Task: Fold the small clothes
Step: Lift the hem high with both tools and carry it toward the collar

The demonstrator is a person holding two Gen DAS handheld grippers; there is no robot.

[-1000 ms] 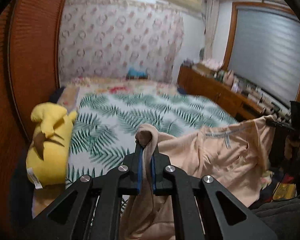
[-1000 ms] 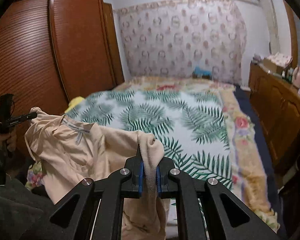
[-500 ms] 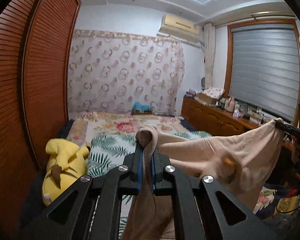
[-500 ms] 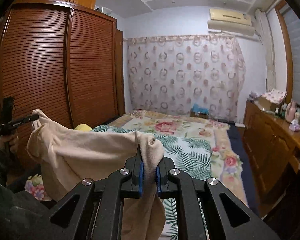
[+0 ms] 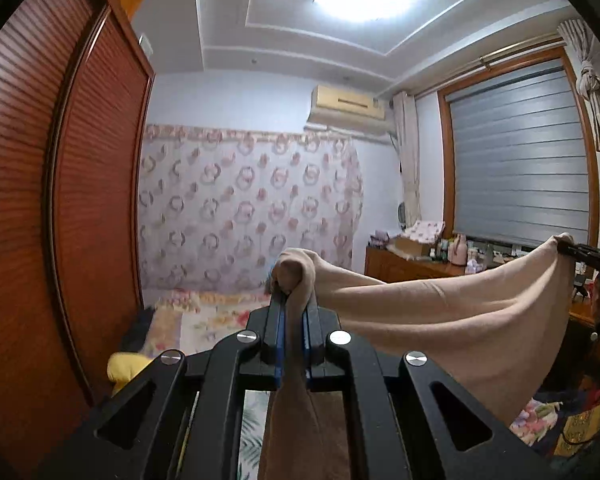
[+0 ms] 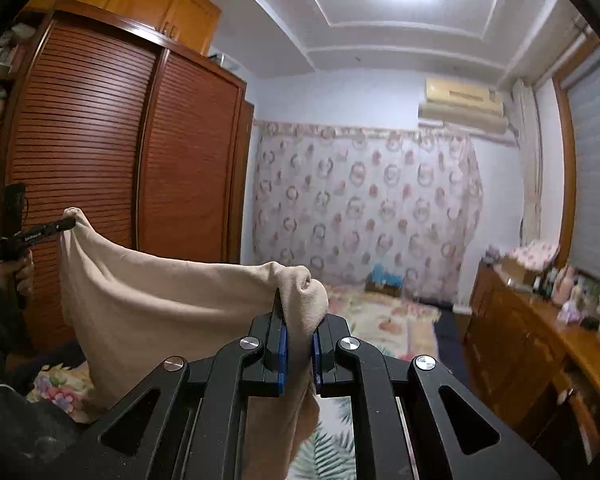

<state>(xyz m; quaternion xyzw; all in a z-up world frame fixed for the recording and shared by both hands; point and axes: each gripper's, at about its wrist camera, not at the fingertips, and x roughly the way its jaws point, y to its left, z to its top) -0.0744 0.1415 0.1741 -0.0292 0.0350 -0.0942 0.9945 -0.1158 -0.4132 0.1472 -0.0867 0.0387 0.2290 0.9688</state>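
Above bed [image 6: 384,316], L hand-held gripper [image 5: 293,300] & R hand-held gripper [image 6: 298,312] pinching beige garment [image 5: 440,320] corners — lower hem cut off.

Cloth held up

My claw [image 5: 293,344] pinches the beige cloth [image 5: 440,320]; it stretches toward three o'clock, to the other claw [image 5: 580,249].

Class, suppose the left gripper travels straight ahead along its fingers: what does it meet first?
Probably nothing near: beyond the beige garment clamped in the left gripper, open air, then likely the floral curtain; depth is unclear.

Beige garment [image 5: 440,312], stretched, sagging midair
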